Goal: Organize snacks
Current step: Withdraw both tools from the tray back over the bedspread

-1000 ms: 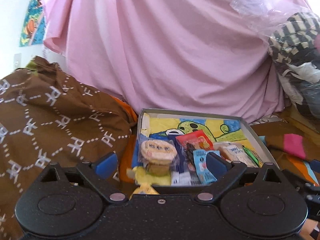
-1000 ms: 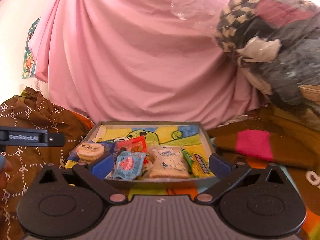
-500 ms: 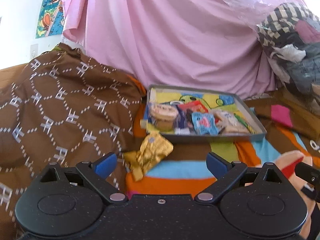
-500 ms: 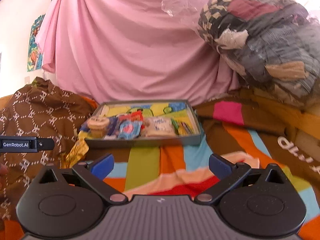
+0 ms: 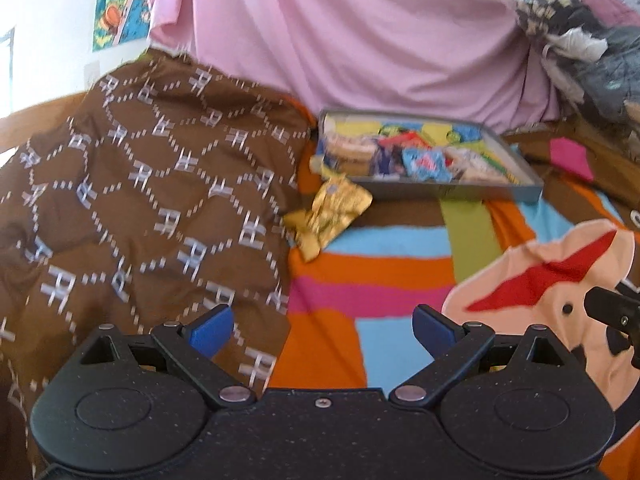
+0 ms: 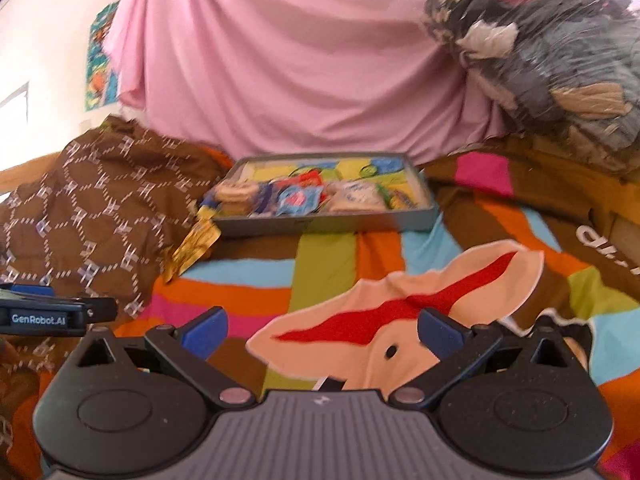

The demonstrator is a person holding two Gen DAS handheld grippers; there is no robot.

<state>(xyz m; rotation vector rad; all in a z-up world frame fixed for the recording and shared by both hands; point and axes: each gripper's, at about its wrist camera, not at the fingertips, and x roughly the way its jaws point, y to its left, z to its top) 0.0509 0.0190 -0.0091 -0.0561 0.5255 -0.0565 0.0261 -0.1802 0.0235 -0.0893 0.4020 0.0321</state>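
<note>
Mostly done, by the look of it. Gray tray [image 6: 320, 226] at the far middle of the striped blanket [image 6: 248, 276], packed with wrapped snacks [image 6: 298, 198] side by side. One gold wrapper [image 5: 328, 214] left outside, lying just off the tray's near left corner against the brown quilt [image 5: 140, 200]. Probably the last piece to tuck in. Left gripper [image 5: 322, 326] spread wide, holding nothing, well short of the wrapper. Right gripper [image 6: 322, 330] likewise wide apart and empty, hovering near over the blanket.
</note>
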